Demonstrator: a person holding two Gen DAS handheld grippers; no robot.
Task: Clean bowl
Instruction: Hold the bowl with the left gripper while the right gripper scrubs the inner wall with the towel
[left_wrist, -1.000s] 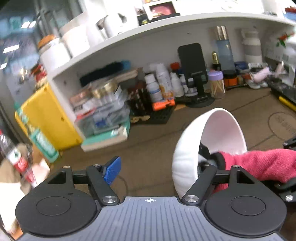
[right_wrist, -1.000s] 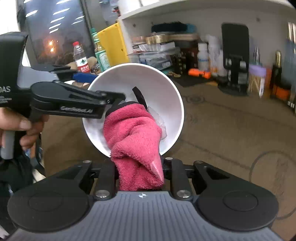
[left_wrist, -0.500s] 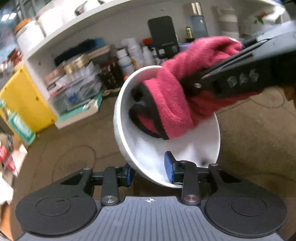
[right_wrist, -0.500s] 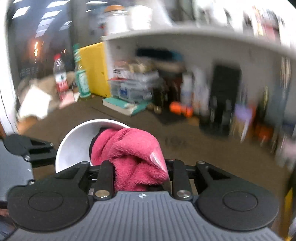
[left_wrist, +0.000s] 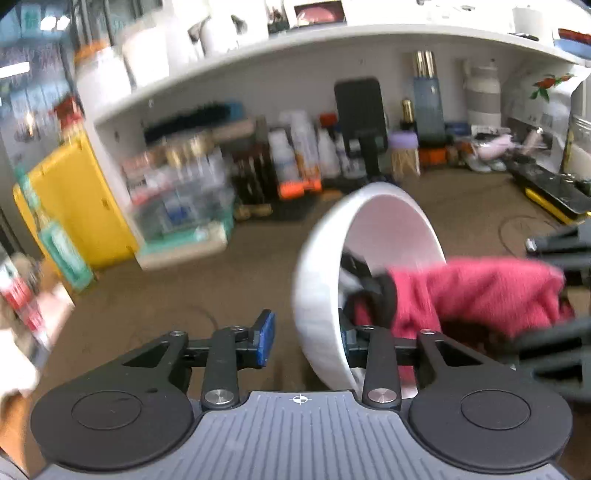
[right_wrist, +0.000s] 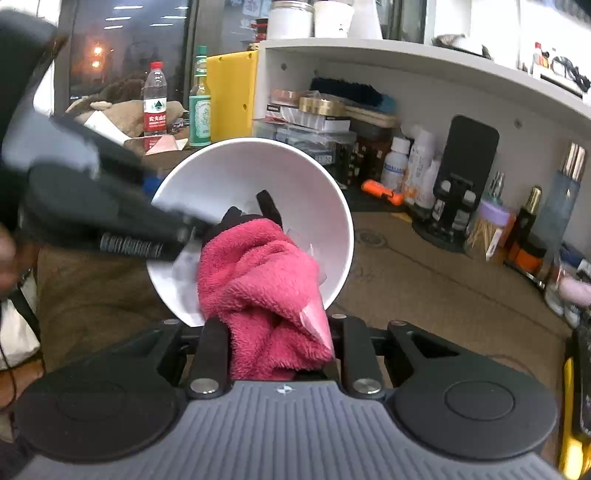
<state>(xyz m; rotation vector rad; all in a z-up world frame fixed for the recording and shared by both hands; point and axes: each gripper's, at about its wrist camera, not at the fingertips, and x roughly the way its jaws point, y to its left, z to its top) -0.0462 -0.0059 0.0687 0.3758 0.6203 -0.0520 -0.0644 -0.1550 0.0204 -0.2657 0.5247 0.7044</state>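
Nearest, the right gripper (right_wrist: 280, 332) has its jaws clamped on a pink towel (right_wrist: 258, 280) pushed into the white bowl (right_wrist: 251, 177), which the left gripper (left_wrist: 306, 332), jaws opening, tilts above the table (right_wrist: 424, 280) to expose its inside.

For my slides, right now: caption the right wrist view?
Right gripper presses a pink cloth into the tilted white bowl held by the left gripper.
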